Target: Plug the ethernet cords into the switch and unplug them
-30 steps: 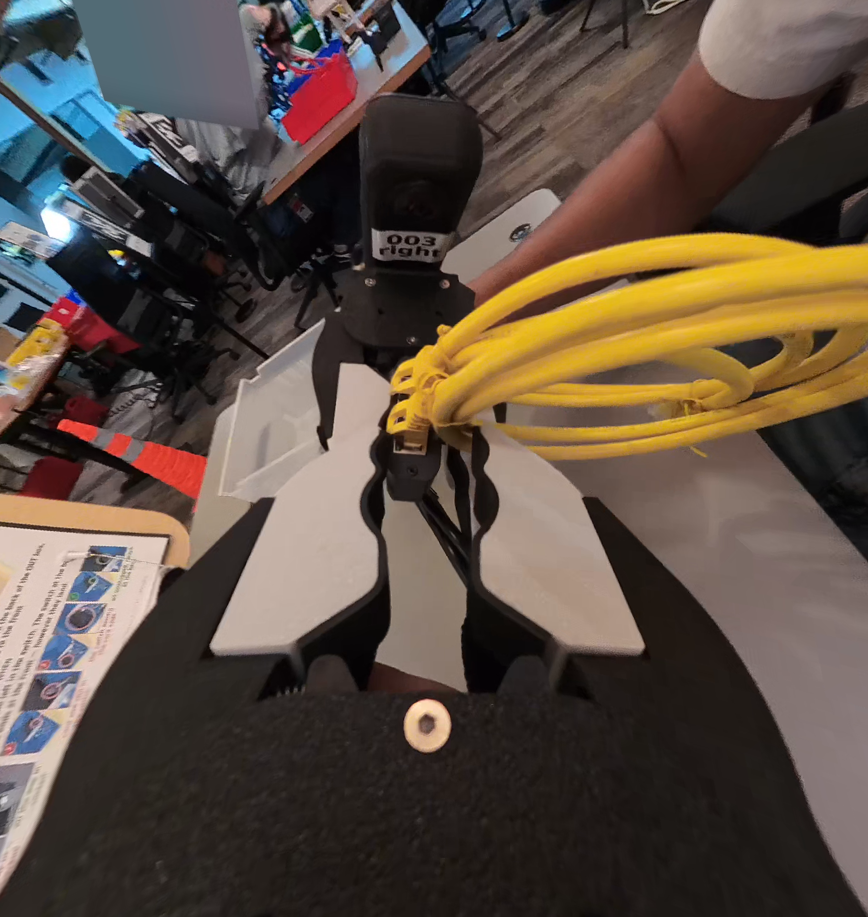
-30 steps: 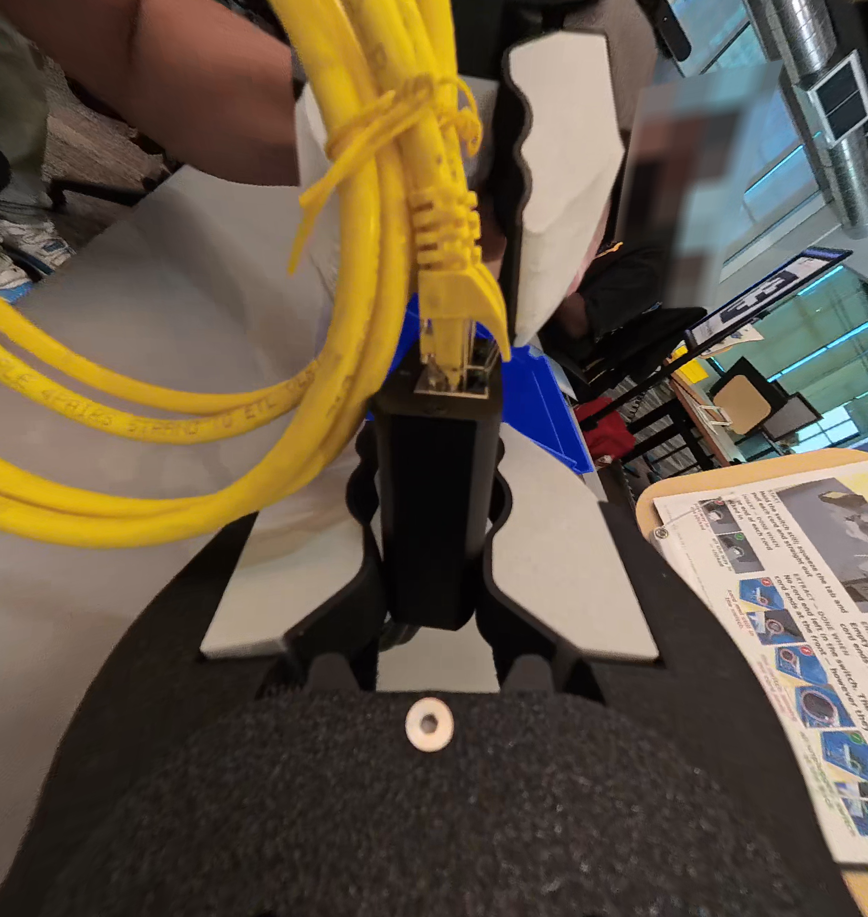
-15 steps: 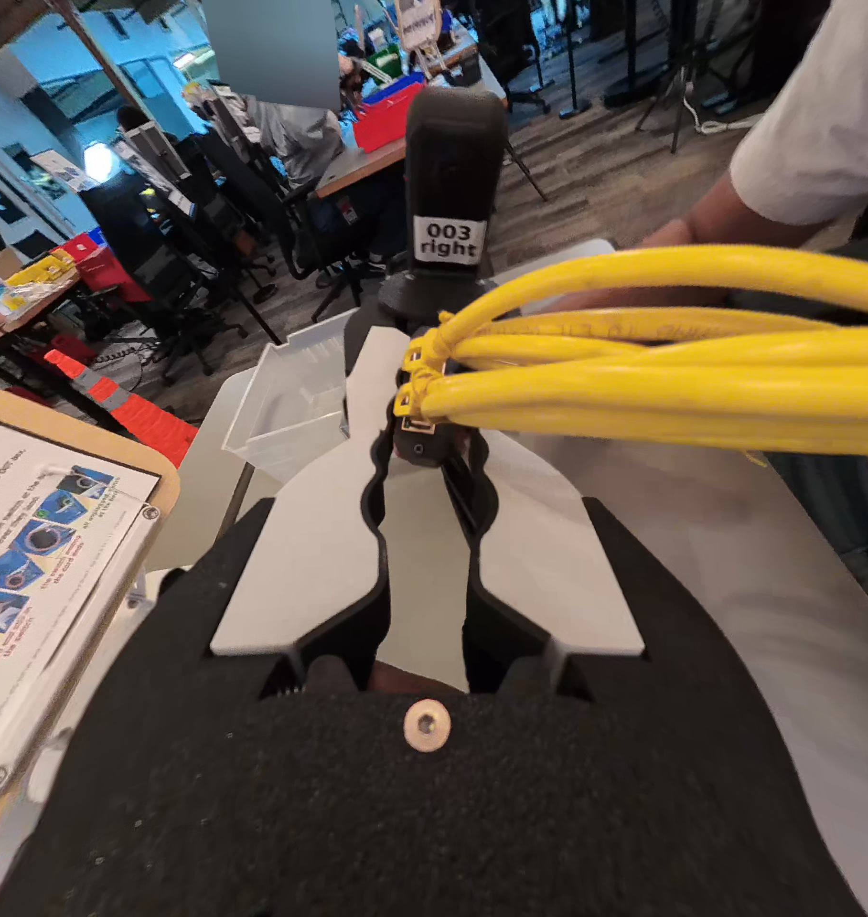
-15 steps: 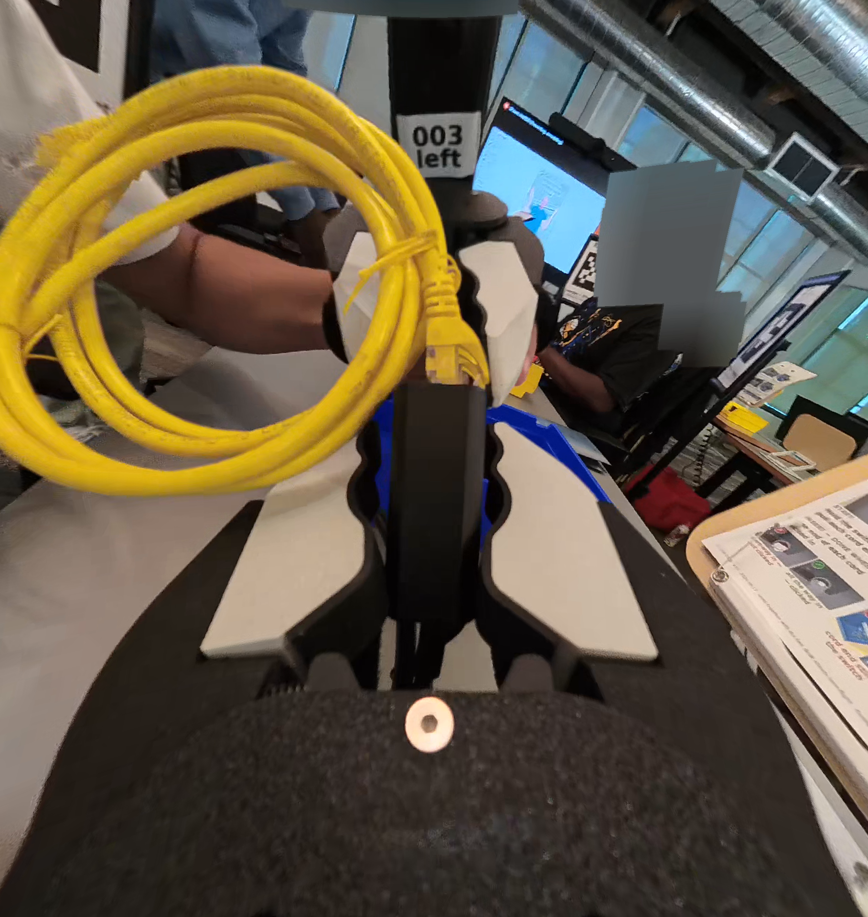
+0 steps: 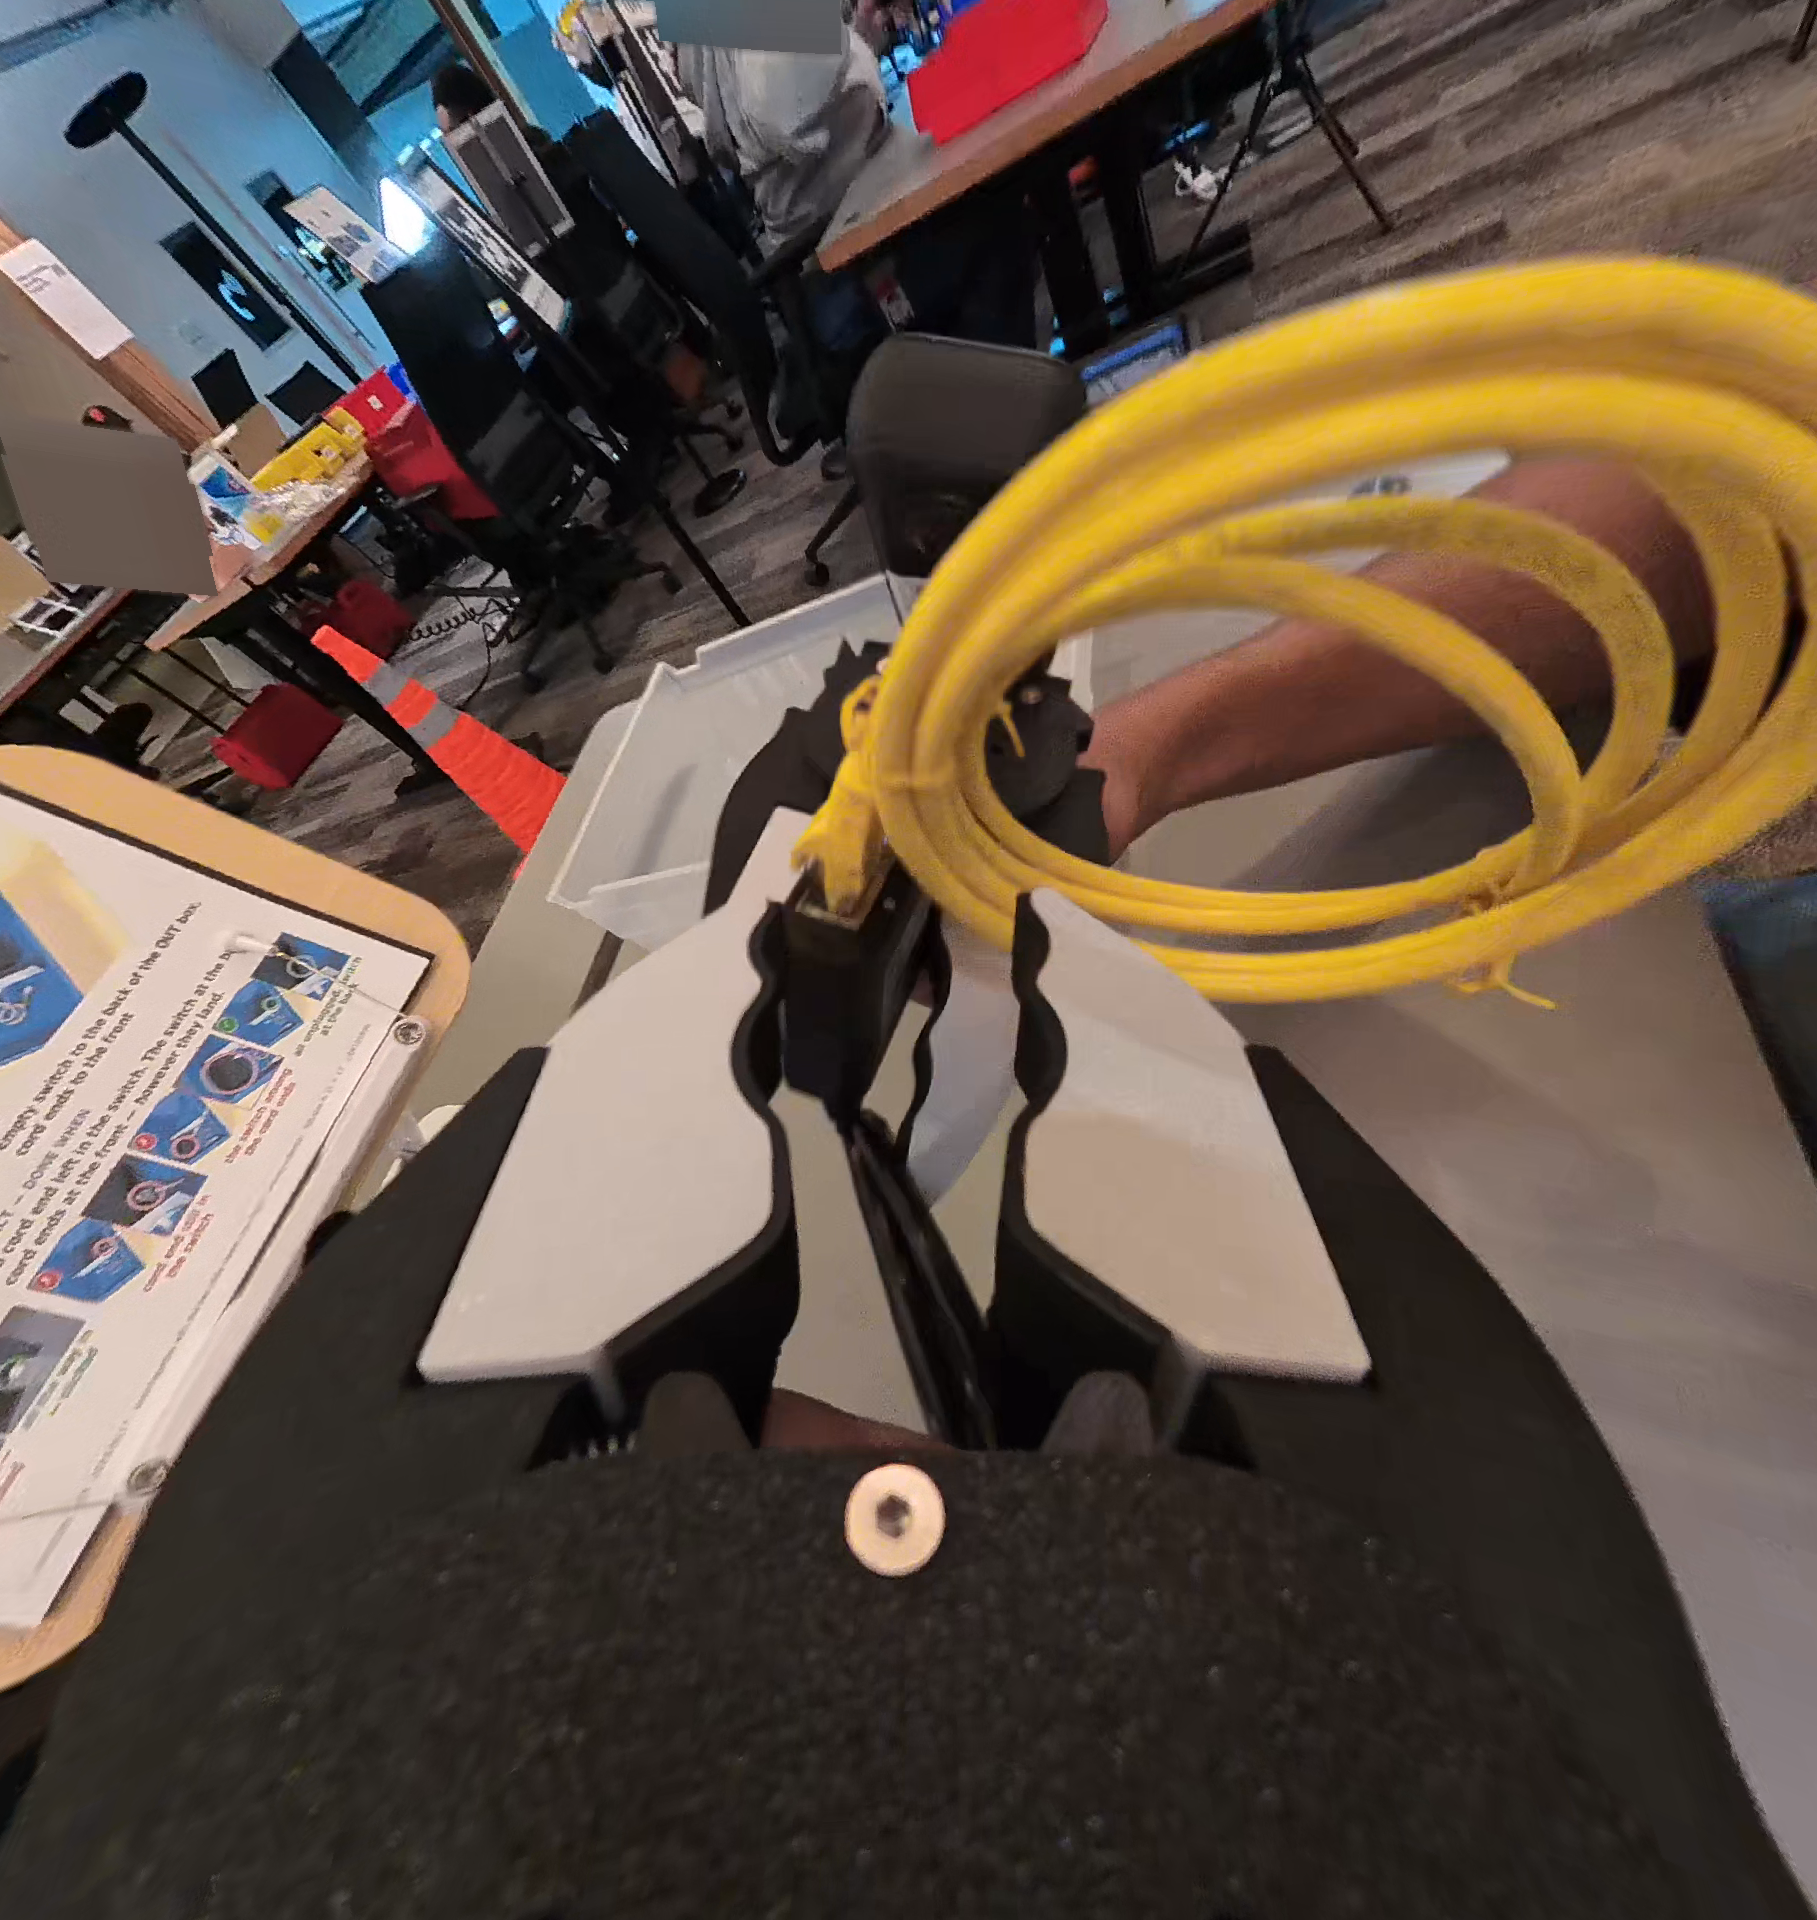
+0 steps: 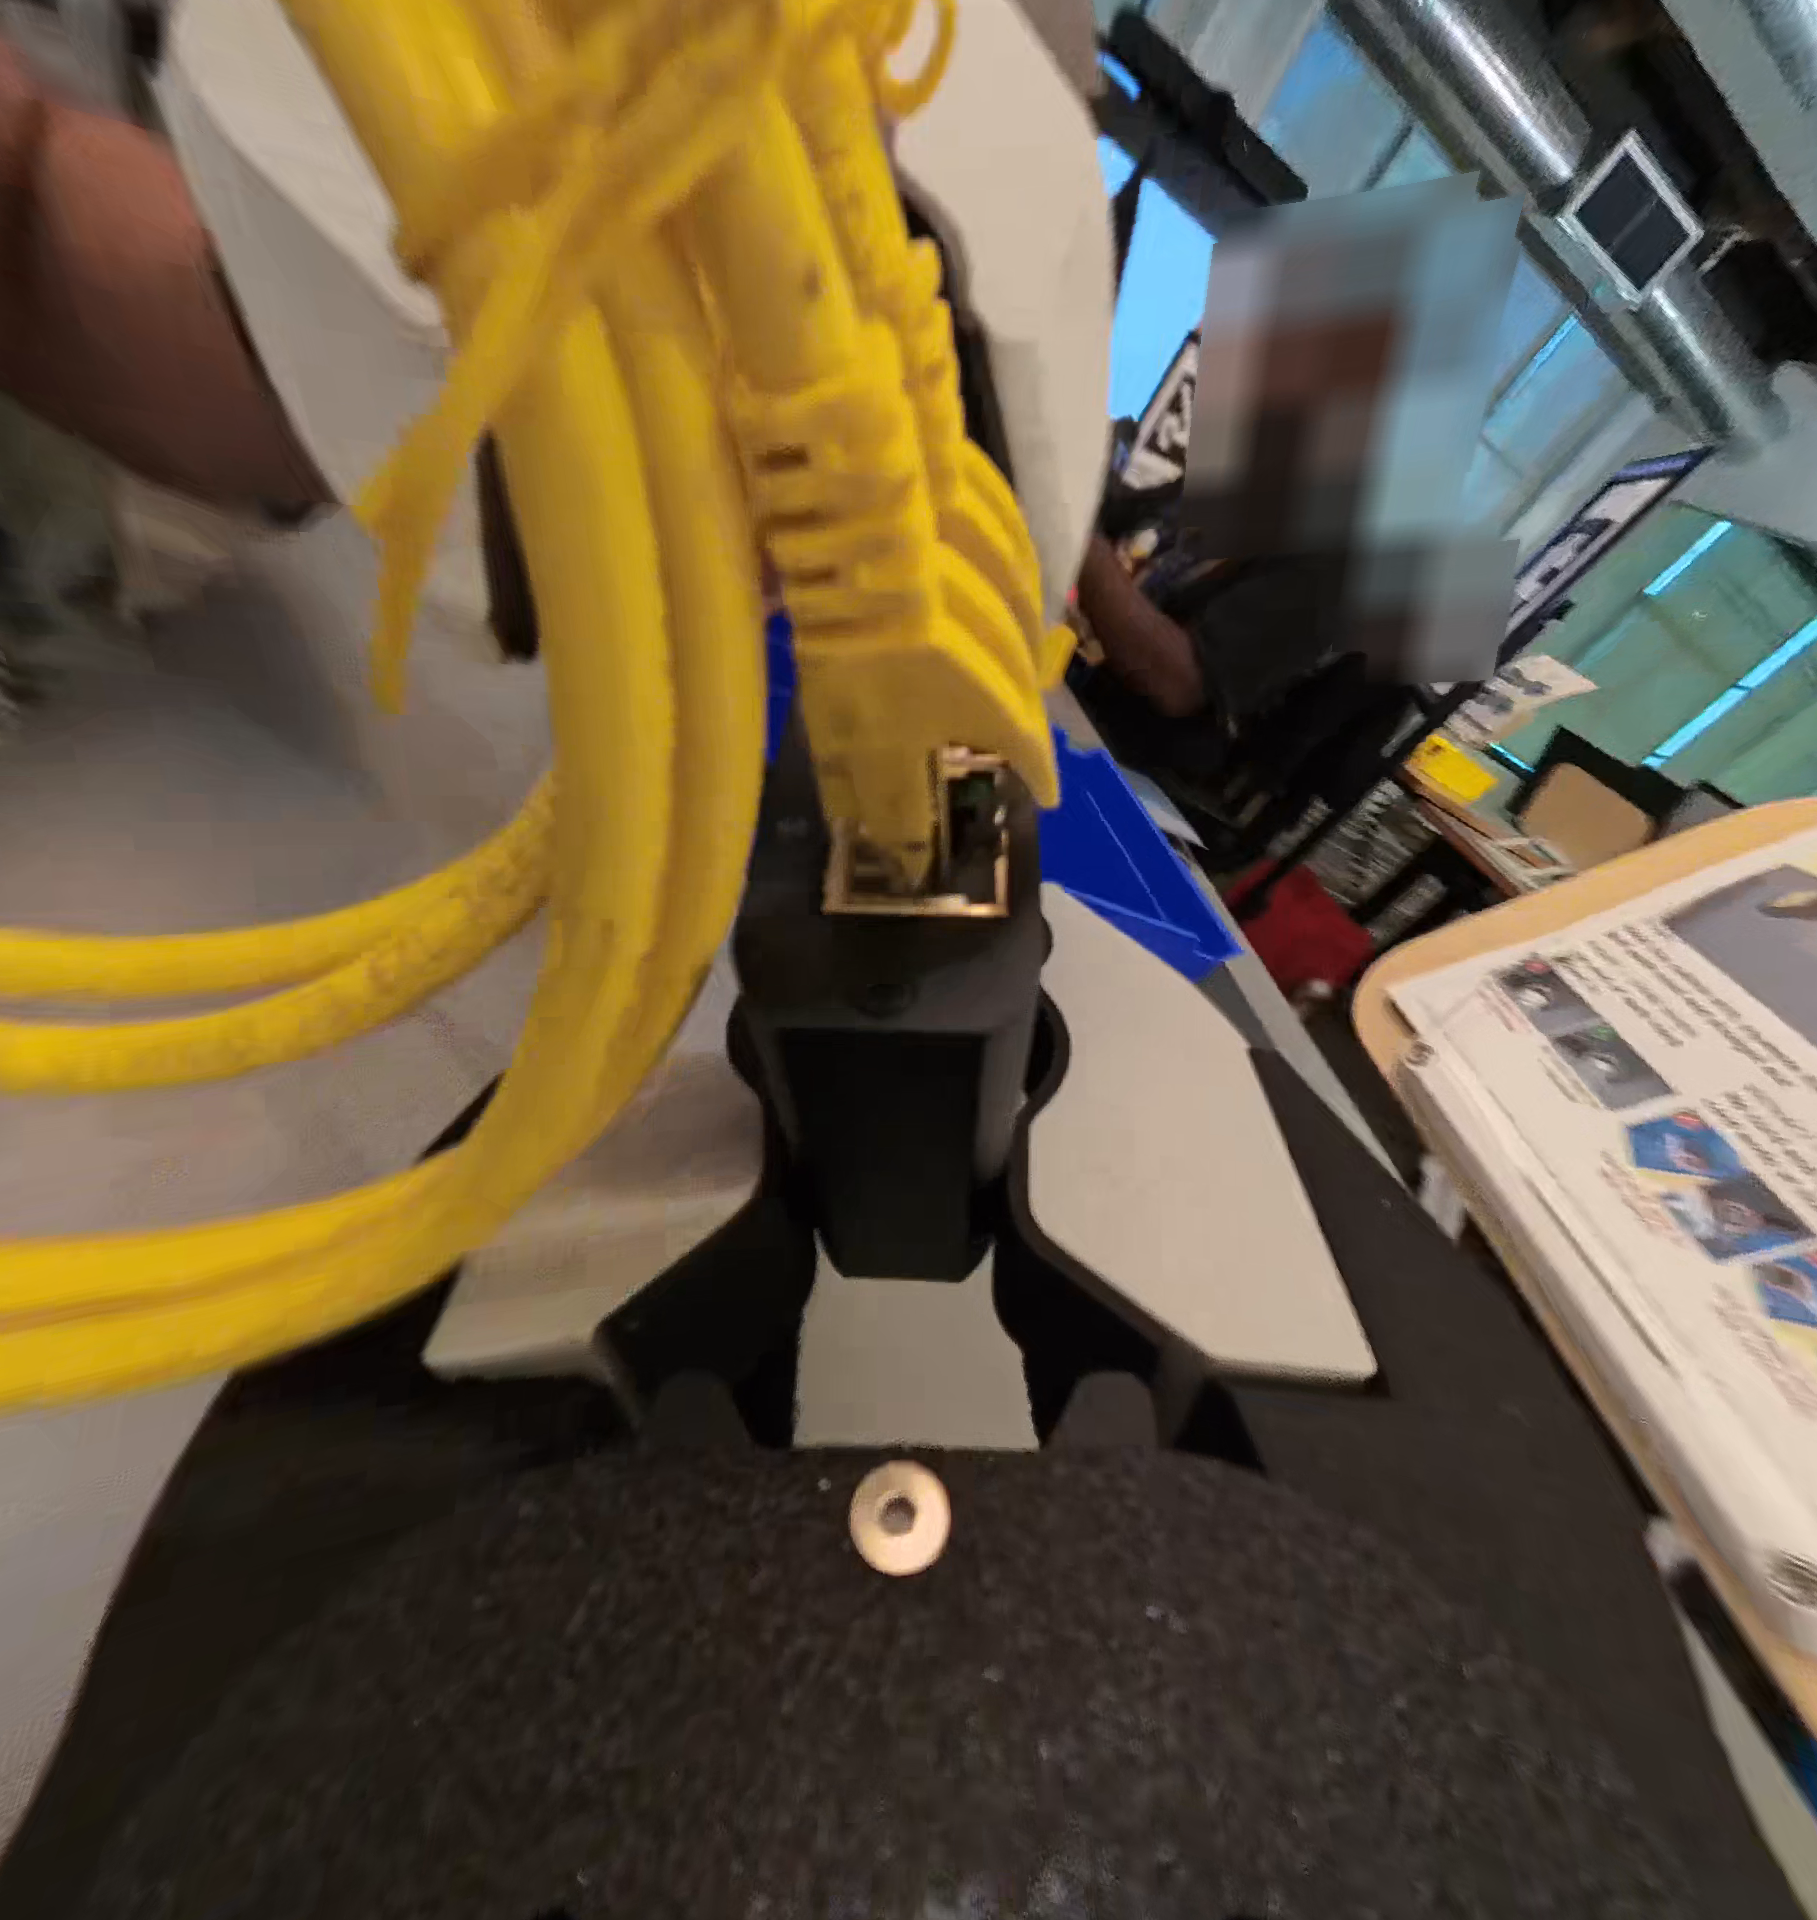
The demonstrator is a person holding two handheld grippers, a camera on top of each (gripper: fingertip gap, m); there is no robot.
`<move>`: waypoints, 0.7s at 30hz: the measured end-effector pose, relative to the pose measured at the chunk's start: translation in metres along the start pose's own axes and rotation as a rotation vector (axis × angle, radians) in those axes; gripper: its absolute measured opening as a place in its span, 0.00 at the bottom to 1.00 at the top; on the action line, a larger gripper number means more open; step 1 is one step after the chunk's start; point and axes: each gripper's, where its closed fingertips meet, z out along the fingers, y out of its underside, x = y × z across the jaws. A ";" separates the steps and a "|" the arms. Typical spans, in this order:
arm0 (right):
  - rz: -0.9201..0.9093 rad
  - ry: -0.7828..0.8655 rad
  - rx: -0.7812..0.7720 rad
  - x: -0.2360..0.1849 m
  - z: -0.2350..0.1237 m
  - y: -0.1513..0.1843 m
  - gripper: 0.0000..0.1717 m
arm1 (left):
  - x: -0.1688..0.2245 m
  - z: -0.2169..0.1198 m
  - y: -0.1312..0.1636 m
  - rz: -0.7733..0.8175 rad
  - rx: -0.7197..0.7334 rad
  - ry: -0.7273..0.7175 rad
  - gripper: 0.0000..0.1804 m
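In the right wrist view my right gripper (image 6: 893,987) is shut on a small black switch (image 6: 893,1122) and holds it above the table. The plug (image 6: 883,665) of a coiled yellow ethernet cord (image 6: 613,727) sits in the switch's metal port (image 6: 919,862). My left gripper (image 5: 899,909) faces it with its jaws open around the plug (image 5: 842,831) and the switch's end (image 5: 842,997). There is a clear gap on its right side. Its white fingers (image 6: 1039,312) stand on either side of the cord. The yellow coil (image 5: 1403,416) hangs to the right.
A clear plastic bin (image 5: 675,790) stands behind the grippers and a blue bin (image 6: 1122,852) on the other side. An instruction sheet on a wooden board (image 5: 156,1143) lies beside the grey table (image 5: 1506,1195). A person's arm (image 5: 1351,707) reaches over the table. The tips of one gripper are about 8 cm away from the tips of the other.
My left gripper's jaws have widened around the plug, which stays in the port. Both grippers have tilted, and the yellow coil has swung round.
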 end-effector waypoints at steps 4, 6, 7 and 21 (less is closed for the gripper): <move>0.077 -0.049 0.148 -0.004 -0.007 -0.026 0.26 | -0.011 -0.024 -0.001 -0.068 0.048 -0.032 0.24; 0.038 -0.079 0.138 -0.012 -0.003 -0.031 0.26 | -0.007 -0.025 0.003 -0.071 0.032 -0.015 0.24; 0.006 -0.092 0.117 -0.017 0.000 -0.031 0.26 | -0.003 -0.023 0.005 -0.054 0.010 -0.006 0.23; -0.018 -0.103 -0.109 -0.030 0.015 -0.001 0.30 | 0.010 -0.013 0.038 0.136 -0.149 -0.052 0.13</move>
